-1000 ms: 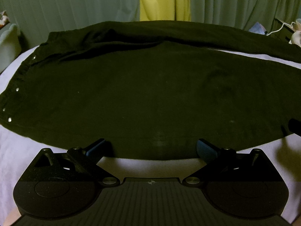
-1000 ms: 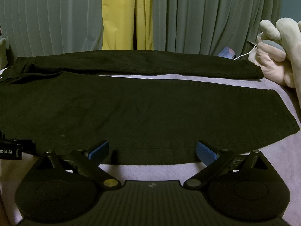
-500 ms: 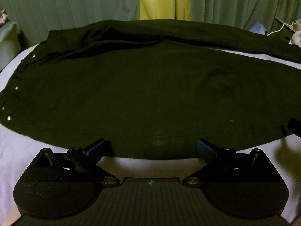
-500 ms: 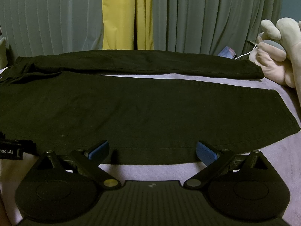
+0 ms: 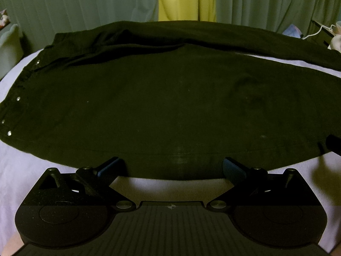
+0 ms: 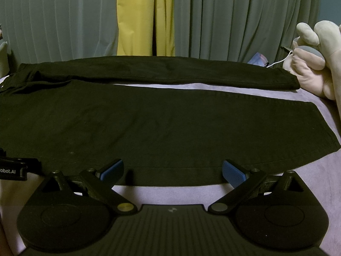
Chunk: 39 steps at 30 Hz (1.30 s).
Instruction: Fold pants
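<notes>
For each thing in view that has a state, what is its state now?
pants: spread flat, unfolded, legs apart
left gripper: open, at the near edge of the pants
right gripper: open, at the near edge of the pants
curtains: drawn shut
plush toy: lying beside the leg ends

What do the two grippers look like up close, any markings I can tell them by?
Both are matte black with ribbed bodies, round hubs and blue textured fingertip pads. The left gripper has silver pivot screws. The right gripper has one brass-coloured pivot; white "obot.AI" lettering sits at its view's edge.
</notes>
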Each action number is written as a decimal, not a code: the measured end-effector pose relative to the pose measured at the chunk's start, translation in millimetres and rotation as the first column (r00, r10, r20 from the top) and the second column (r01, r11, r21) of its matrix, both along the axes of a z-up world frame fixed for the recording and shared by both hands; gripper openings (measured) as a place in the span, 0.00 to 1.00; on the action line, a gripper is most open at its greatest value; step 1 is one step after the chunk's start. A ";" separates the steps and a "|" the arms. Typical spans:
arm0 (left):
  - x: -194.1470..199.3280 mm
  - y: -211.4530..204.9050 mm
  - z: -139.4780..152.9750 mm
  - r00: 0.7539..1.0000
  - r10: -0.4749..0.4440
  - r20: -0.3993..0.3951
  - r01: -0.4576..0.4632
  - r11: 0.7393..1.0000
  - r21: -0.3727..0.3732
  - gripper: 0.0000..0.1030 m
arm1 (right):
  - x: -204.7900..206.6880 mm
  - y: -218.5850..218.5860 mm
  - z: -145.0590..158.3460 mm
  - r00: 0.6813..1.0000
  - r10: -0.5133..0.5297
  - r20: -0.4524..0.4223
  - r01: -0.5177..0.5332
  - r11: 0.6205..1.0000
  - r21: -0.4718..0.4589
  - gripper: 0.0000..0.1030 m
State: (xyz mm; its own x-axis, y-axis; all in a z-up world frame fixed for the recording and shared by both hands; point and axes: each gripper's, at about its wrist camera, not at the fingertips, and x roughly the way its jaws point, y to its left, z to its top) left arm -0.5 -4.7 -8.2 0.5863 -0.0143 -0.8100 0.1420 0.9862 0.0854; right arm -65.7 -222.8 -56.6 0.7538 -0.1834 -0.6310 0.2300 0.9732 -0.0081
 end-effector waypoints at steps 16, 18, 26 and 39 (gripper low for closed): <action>2.2 1.2 0.9 1.000 0.001 -0.002 -0.001 1.000 -0.001 1.00 | 0.5 1.1 -0.7 1.000 0.002 -0.002 -0.002 1.000 0.000 0.96; 2.4 1.2 1.0 1.000 0.002 -0.003 -0.002 1.000 -0.002 1.00 | 0.7 1.4 -0.8 1.000 0.003 -0.001 -0.003 1.000 -0.001 0.96; 0.9 -2.5 -0.7 1.000 0.003 -0.009 -0.003 1.000 0.008 1.00 | 1.1 1.5 -0.7 1.000 0.003 -0.004 -0.003 1.000 -0.001 0.96; 10.2 6.5 20.9 0.996 0.051 0.066 -0.050 0.998 -0.023 1.00 | 15.1 -33.6 1.1 0.998 -0.065 -0.022 0.068 0.967 0.246 0.96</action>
State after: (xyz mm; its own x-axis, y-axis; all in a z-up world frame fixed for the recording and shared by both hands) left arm 9.8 1.9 12.7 0.6396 -0.0002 -0.7687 0.0864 0.9937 0.0716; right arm -50.6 -256.3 -55.6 0.7363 -0.0706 -0.6730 0.2959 0.9280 0.2264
